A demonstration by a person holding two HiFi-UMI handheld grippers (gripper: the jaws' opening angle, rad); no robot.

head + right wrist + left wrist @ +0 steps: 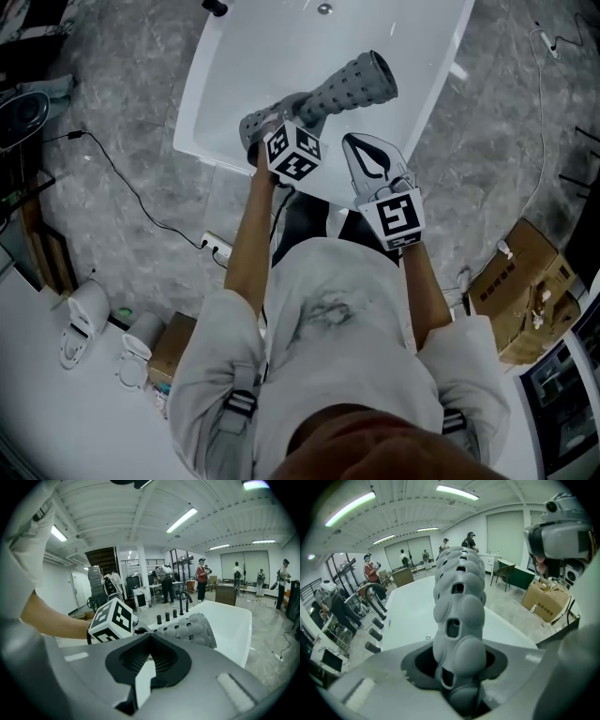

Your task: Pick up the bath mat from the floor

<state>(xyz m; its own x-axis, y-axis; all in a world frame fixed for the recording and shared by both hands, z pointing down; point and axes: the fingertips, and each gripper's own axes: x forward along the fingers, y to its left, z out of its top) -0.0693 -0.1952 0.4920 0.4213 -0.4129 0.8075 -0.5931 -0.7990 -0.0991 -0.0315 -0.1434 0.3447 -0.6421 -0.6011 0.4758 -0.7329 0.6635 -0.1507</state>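
The bath mat (352,86) is a grey rubbery roll with holes, held up over the white bathtub (412,112). My left gripper (281,111) is shut on its near end. In the left gripper view the bath mat (457,616) rises straight out from between the jaws of my left gripper (457,667), above the bathtub (408,616). My right gripper (354,139) hovers just right of the roll, its tips together with nothing between them. The right gripper view shows my right gripper (150,637) empty, with the bath mat (192,627) beyond it.
Grey marbled floor surrounds the tub. Cardboard boxes (525,281) stand at the right, and a power strip (216,246) with a black cable lies at the left. Black tap knobs (173,614) line the tub rim. People stand far back in the room.
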